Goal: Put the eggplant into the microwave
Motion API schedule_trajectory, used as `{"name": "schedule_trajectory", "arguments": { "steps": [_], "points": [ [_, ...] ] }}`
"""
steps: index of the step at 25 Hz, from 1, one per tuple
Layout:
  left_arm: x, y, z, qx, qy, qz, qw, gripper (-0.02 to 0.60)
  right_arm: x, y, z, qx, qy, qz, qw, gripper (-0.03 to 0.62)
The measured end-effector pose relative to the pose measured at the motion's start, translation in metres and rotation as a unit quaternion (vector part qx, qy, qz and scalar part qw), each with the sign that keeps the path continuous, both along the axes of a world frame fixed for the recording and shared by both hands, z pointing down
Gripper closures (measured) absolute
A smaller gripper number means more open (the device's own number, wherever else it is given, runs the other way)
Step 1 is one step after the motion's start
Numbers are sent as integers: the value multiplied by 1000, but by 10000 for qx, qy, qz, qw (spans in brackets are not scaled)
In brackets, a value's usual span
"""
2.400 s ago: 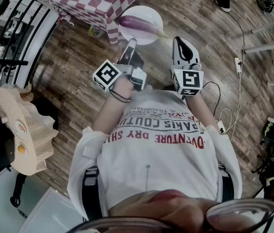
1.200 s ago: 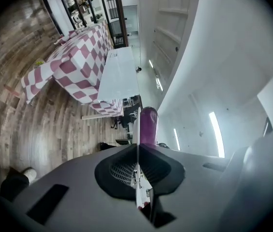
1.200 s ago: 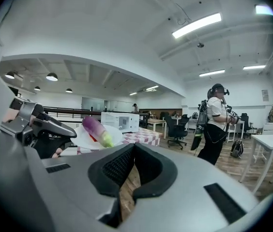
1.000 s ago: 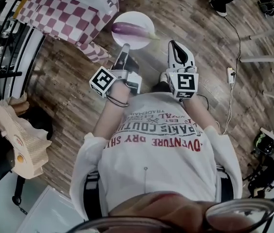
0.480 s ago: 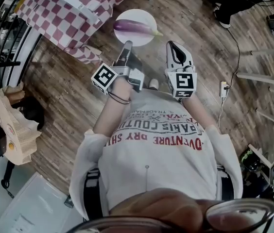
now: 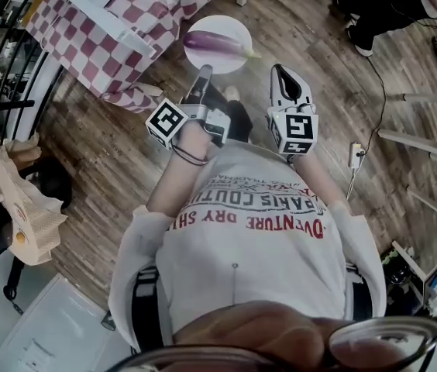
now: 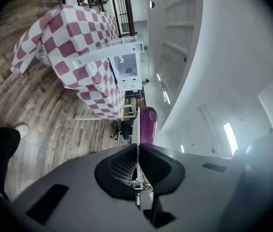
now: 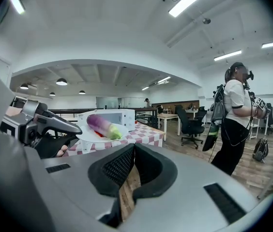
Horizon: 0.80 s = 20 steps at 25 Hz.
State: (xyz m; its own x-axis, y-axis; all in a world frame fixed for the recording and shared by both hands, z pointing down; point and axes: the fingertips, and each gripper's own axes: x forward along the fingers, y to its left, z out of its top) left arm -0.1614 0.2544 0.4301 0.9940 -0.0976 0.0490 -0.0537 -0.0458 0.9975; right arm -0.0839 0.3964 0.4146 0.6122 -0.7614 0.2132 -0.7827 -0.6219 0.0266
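Left claw [image 6: 204, 70], clamped on rim of plate [image 6: 223, 63] w/ eggplant [image 6: 212, 42] just ahead of it, has neared checked desk [image 6: 129, 18] & microwave [image 8: 124, 119]; right claw [image 6: 283, 71] pinched together, empty, so loading looks close.

A: What is worn?
B: A white short-sleeved T-shirt [image 6: 234, 285] with red and dark lettering, and dark-rimmed glasses [image 6: 381, 346] at six o'clock.
A: The tools?
B: The left gripper [image 6: 205, 72] and right gripper [image 6: 280, 70] near twelve o'clock have grey shells and black-and-white marker cubes [image 6: 166, 122].

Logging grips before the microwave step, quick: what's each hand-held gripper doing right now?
Left hand-held gripper: closed on the rim of the white plate, which carries the eggplant.
Right hand-held gripper: closed, empty.
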Motion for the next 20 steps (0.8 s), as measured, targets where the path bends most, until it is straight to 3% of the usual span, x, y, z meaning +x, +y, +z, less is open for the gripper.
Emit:
{"name": "schedule_trajectory", "arguments": {
  "steps": [14, 20],
  "points": [
    [183, -119, -6, -88, 70, 26, 9999, 548, 186, -131, -16, -52, -20, -32, 10000, 568],
    [274, -208, 25, -78, -116, -364, 9992, 548, 292, -223, 23, -55, -265, -330, 9991, 568]
  ]
}}
